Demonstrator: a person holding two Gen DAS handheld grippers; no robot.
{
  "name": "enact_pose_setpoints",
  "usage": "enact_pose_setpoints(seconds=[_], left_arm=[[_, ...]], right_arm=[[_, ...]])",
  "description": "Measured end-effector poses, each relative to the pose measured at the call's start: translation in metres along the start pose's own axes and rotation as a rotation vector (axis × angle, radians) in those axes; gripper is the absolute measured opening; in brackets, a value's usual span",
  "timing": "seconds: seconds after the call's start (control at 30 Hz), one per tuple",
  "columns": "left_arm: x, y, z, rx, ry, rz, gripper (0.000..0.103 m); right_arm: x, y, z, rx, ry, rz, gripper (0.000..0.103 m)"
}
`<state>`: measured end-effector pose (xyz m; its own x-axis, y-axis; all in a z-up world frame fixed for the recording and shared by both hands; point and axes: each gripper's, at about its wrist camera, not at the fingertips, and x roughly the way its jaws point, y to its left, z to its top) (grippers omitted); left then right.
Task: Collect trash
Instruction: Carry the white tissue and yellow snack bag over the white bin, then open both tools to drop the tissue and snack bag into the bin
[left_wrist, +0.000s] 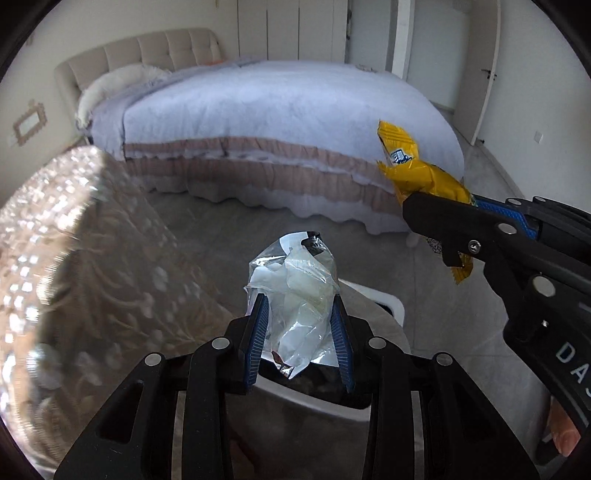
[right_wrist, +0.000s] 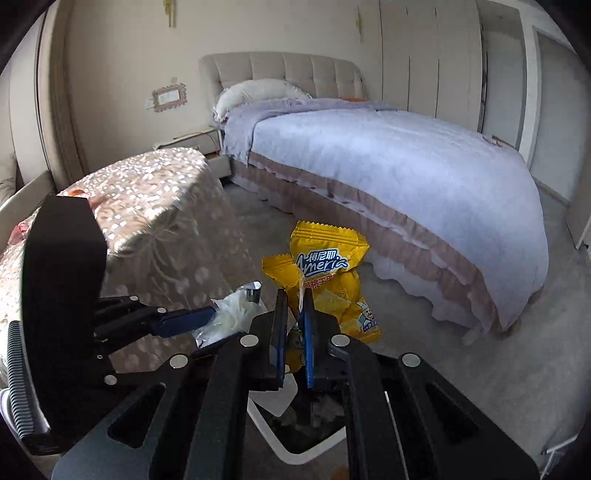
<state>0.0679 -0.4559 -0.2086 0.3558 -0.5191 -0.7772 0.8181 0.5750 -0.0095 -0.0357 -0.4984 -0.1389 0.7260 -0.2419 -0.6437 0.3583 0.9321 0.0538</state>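
Observation:
My left gripper (left_wrist: 300, 295) is shut on a crumpled clear plastic wrapper (left_wrist: 295, 291) and holds it above a white trash bin (left_wrist: 388, 317) with a dark opening. My right gripper (right_wrist: 295, 299) is shut on a yellow snack bag (right_wrist: 325, 258) and holds it above the same bin (right_wrist: 273, 402). The right gripper with the yellow bag (left_wrist: 417, 170) shows at the right of the left wrist view. The left gripper with the clear wrapper (right_wrist: 229, 317) shows at the left of the right wrist view.
A table with a shiny patterned cloth (left_wrist: 74, 258) stands close on the left. A bed with a pale blue cover (right_wrist: 388, 166) fills the back. Grey floor (right_wrist: 461, 369) lies between bed and bin. A nightstand (right_wrist: 199, 142) sits by the headboard.

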Motion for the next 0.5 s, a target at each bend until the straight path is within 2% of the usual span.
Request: enact_pose_setpoints(seconds=[0.27, 0.37, 0.4, 0.43, 0.5], left_arm=[[0.054, -0.006, 0.003, 0.015, 0.114, -0.051, 0.038], [0.076, -0.008, 0.002, 0.022, 0.170, -0.105, 0.069], [0.081, -0.010, 0.001, 0.023, 0.179, -0.110, 0.088], [0.086, -0.012, 0.001, 0.026, 0.190, -0.112, 0.093], [0.093, -0.014, -0.001, 0.039, 0.206, -0.113, 0.095]], right_arm=[[0.038, -0.034, -0.015, 0.078, 0.101, -0.009, 0.009], [0.049, -0.043, -0.022, 0.094, 0.129, -0.012, 0.009], [0.052, -0.046, -0.024, 0.099, 0.139, -0.012, 0.009], [0.056, -0.048, -0.026, 0.103, 0.148, -0.015, 0.009], [0.061, -0.052, -0.029, 0.116, 0.165, -0.014, 0.010]])
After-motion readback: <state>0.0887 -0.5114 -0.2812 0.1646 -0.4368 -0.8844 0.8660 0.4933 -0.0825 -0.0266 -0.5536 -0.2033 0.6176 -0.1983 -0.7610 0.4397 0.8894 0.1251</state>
